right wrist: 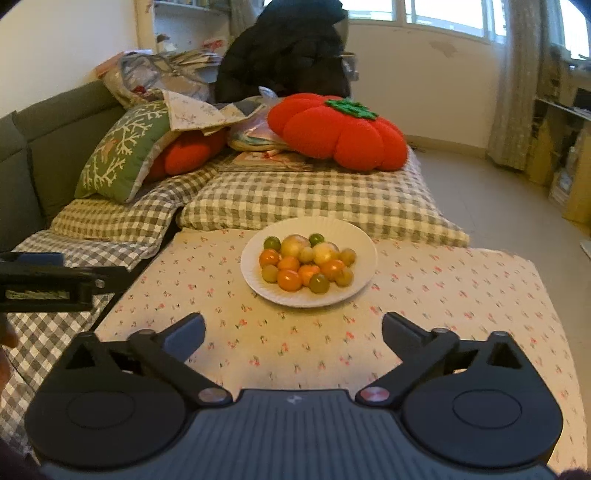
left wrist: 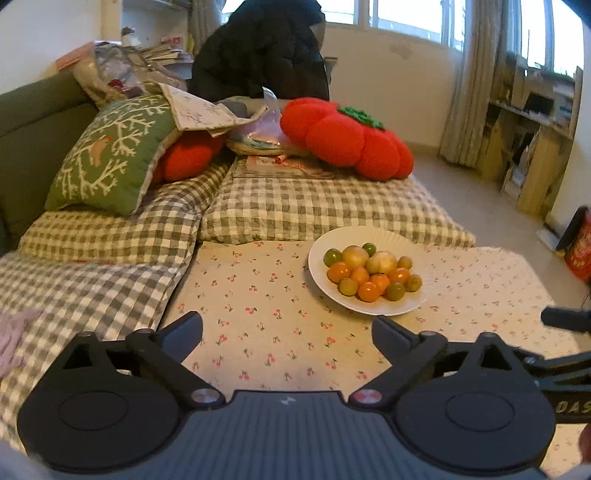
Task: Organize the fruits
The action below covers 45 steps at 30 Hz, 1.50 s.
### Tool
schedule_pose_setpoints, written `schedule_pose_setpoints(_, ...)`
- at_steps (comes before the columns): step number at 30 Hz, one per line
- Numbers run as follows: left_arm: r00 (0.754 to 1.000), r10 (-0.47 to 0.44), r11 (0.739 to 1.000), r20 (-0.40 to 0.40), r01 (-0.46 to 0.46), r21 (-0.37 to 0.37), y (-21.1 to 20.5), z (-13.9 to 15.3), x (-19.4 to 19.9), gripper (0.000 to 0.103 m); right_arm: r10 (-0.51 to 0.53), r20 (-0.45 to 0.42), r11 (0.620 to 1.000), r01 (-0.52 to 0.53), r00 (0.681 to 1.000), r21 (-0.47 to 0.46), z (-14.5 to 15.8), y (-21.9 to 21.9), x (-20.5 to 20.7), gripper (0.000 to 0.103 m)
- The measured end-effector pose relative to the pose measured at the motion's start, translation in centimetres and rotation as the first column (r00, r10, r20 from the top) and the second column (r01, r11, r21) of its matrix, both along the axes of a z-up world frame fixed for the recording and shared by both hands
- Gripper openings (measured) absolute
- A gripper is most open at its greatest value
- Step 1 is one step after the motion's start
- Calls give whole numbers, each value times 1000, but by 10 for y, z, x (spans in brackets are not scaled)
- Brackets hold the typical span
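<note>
Both the left claw [left wrist: 287, 326] and the right claw [right wrist: 293, 328] hang spread and empty short of the plate [right wrist: 258, 280], whose small round fruits [right wrist: 308, 264] look light, smooth and prone to roll, so each is best pinched gently across its middle.

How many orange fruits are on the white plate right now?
5, all in the pile on the white plate: far left, beside it, front, centre and right. More may be hidden under the pile.

Gray sofa [right wrist: 33, 155], curtained windows [right wrist: 443, 14]
</note>
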<state>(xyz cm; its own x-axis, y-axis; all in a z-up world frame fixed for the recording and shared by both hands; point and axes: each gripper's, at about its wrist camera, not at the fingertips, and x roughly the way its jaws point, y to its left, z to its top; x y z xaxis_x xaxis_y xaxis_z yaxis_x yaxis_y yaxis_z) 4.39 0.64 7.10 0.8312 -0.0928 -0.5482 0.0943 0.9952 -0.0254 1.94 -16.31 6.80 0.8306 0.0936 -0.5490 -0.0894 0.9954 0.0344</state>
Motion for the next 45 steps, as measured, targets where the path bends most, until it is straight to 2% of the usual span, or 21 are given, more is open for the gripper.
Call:
schedule_pose_setpoints(4, 999, 8, 999, 33, -6, -42, 10, 5, -32, 96, 11, 12, 1000, -11, 1000, 2, 4, 8, -21, 103)
schedule_pose_setpoints(10, 998, 1, 1000, 58, 0, -15, 11, -4, -63, 96, -6, 25, 998, 5, 1000, 61, 7, 6, -42, 103)
schedule_pose_setpoints(14, 994, -1, 1000, 111, -2, 30, 11, -4, -74, 96, -26, 29, 997, 24, 999, 77, 8, 3, -50, 103)
schedule_pose_setpoints(19, 993, -5, 998, 118, -2, 62, 8, -8, -72, 96, -41, 59, 998, 38, 997, 52, 7, 5, -54, 103)
schedule_pose_setpoints(26, 995, -35, 995, 97, 25, 95, 1, -16, -73, 96, -34, 40, 999, 33, 999, 29, 0, 10, -53, 103)
schedule_pose_setpoints(34, 998, -44, 997, 55, 41, 59, 2, -19, -71, 96, -41, 48, 999, 41, 998, 15, -2, 10, -56, 103)
schedule_pose_setpoints(45, 997, -46, 996, 69, 40, 81, -1, -19, -73, 96, -40, 57, 999, 39, 998, 7, -1, 11, -58, 103)
